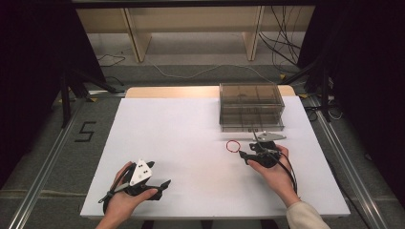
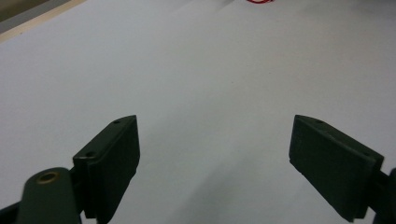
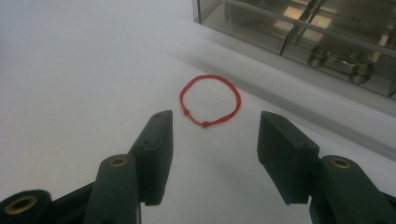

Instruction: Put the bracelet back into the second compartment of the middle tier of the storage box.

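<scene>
The right gripper (image 3: 214,156) sits low over the white table (image 1: 181,143), jaws partly open with nothing between them, aimed at the red string loop (image 3: 211,101) that lies flat just ahead of its tips. In the high view the loop (image 1: 233,146) rests right of centre, near the front of the smoked plastic drawer box (image 1: 251,107) but apart from it. To pick it up well, I'd judge the jaws should straddle one side of the cord — probably the near arc with the two small knots — and come right down to the table before closing, since so thin a cord can slip under the pads. The left gripper (image 2: 215,163) rests near the left front corner, jaws wide and empty.

The tabletop is bare and matte; beyond it are a grey floor, loose cables and wooden shelving — the sides are too dark to read.
</scene>
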